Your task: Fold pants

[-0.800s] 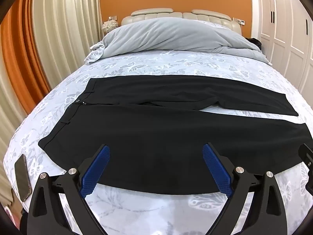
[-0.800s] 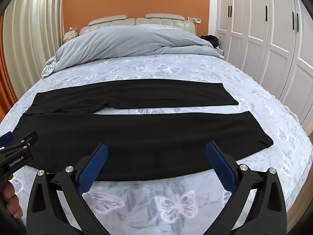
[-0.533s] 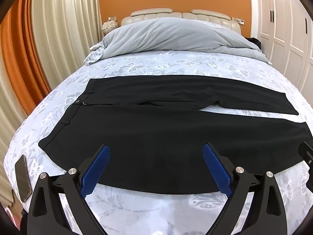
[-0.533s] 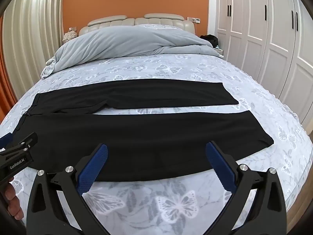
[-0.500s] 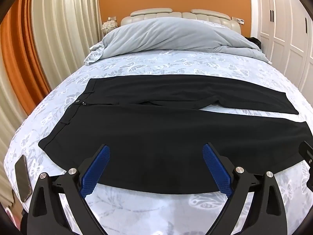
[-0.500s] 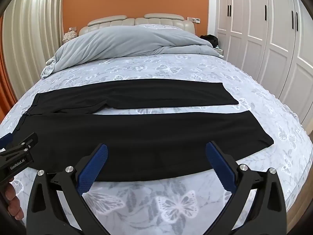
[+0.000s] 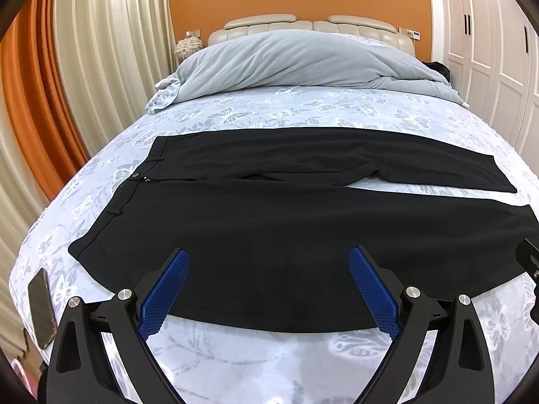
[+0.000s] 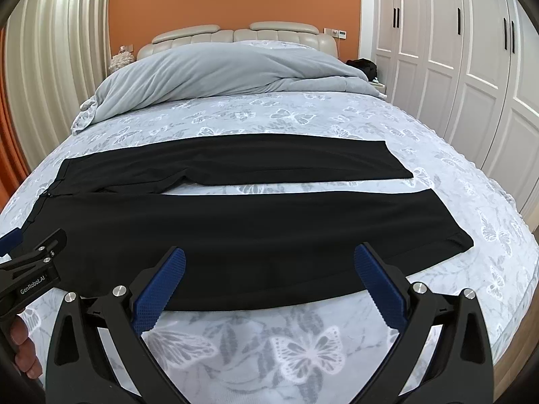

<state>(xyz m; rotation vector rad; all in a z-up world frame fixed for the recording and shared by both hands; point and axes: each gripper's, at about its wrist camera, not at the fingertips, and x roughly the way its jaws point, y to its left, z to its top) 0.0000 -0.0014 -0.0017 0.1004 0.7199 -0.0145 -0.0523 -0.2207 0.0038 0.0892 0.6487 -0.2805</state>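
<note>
Black pants (image 7: 269,222) (image 8: 235,222) lie flat across the bed, waistband to the left, both legs running right with a strip of sheet between them. My left gripper (image 7: 269,259) hovers open above the near leg's front hem, close to the waist half, nothing between its blue pads (image 7: 165,289). Over the same near edge, further toward the cuffs, my right gripper (image 8: 269,259) is held open and empty as well. The left gripper's black body (image 8: 30,276) shows at the right wrist view's left edge, with a person's fingers (image 8: 23,346) below it.
The bed (image 7: 269,363) has a pale butterfly-print sheet and a grey duvet (image 7: 296,60) bunched at the headboard. A phone (image 7: 40,306) lies at the bed's near left corner. Curtains hang on the left, white wardrobe doors (image 8: 471,67) stand on the right.
</note>
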